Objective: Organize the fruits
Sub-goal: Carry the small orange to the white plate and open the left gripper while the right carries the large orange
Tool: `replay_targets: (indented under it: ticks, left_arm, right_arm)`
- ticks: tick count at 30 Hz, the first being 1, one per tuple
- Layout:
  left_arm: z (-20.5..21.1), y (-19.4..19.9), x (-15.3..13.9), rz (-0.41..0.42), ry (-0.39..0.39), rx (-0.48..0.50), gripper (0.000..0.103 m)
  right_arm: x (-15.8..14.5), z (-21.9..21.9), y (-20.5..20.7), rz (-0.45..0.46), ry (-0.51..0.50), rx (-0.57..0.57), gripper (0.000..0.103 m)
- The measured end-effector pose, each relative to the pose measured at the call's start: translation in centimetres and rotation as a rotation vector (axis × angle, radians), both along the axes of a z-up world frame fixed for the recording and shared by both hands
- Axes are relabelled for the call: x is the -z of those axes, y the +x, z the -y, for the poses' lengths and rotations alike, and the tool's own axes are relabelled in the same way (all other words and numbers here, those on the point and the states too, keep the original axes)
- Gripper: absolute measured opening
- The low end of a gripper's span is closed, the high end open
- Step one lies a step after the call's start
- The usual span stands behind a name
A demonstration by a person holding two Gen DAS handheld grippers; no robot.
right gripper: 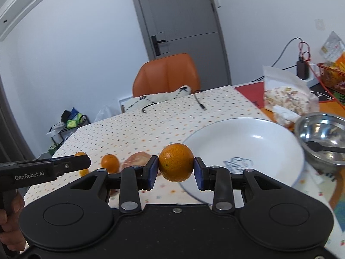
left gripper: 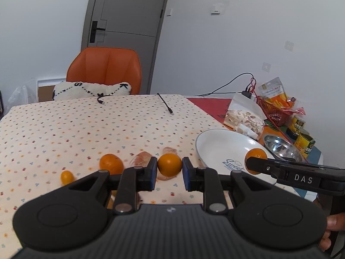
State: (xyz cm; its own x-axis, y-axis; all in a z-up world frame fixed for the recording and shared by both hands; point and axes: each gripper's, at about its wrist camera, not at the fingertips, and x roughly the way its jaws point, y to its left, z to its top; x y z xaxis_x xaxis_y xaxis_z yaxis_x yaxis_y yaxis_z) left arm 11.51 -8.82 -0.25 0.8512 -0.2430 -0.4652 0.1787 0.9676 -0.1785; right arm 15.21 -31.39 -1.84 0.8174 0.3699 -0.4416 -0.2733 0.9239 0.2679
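In the right wrist view my right gripper (right gripper: 176, 166) is shut on an orange (right gripper: 176, 165), held in the air at the near left rim of the white plate (right gripper: 258, 142). In the left wrist view that orange (left gripper: 255, 154) hangs over the plate (left gripper: 220, 142). My left gripper (left gripper: 169, 169) is open with its pads on either side of another orange (left gripper: 169, 164) that rests on the spotted tablecloth; small gaps show. Another orange (left gripper: 111, 163), a small kumquat (left gripper: 67, 177) and peeled citrus pieces (left gripper: 141, 158) lie to the left.
A steel bowl (right gripper: 323, 138) with a black spoon stands right of the plate. A snack bag (right gripper: 289, 99), a red basket (left gripper: 273, 110), cans (left gripper: 304, 142) and cables crowd the right side. An orange chair (left gripper: 105, 73) with a cushion stands behind the table.
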Motion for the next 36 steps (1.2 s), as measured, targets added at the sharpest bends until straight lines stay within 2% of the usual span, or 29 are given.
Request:
replay_targets:
  ticks: [18, 36]
  left_arm:
    - [4.5, 2.9, 1.0, -0.011, -0.022, 0.117, 0.023]
    - [8.5, 6.4, 2.6, -0.067, 0.003, 0.166, 0.023]
  right_arm:
    - [1.4, 4.6, -0.5, -0.026, -0.041, 0.152, 0.033]
    - [2.9, 5.3, 0.7, -0.033, -0.075, 0.172, 0.034]
